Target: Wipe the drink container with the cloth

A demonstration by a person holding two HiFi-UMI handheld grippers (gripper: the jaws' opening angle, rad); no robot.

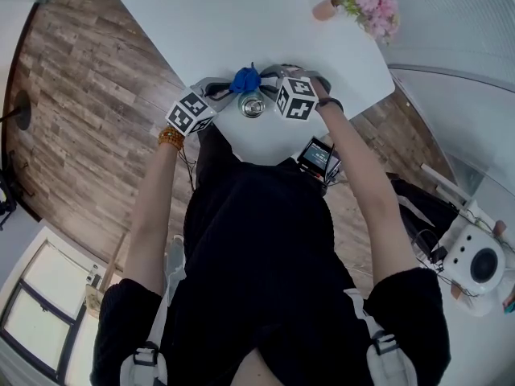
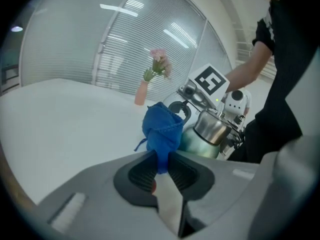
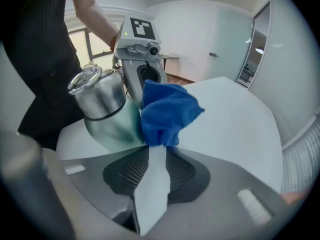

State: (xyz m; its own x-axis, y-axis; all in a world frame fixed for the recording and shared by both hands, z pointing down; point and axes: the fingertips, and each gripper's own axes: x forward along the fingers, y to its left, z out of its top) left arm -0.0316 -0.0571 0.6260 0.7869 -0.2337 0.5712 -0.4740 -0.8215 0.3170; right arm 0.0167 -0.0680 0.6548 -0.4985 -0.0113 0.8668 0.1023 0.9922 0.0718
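A drink container (image 1: 253, 105) with a pale green body and a steel lid stands near the white table's front edge (image 1: 241, 147). In the left gripper view the container (image 2: 207, 131) sits just right of a bunched blue cloth (image 2: 162, 129). My left gripper (image 2: 161, 159) is shut on the cloth's lower end. My right gripper (image 3: 157, 151) faces it from the other side, its jaws a little apart. The cloth (image 3: 165, 114) hangs at its fingertips beside the container (image 3: 107, 109). From above, the cloth (image 1: 245, 79) lies between both grippers, just beyond the container.
A pink vase (image 1: 326, 8) with pink flowers (image 1: 370, 6) stands at the table's far right. A small device with a screen (image 1: 318, 158) hangs at the person's waist. Wooden floor (image 1: 80, 95) lies left of the table.
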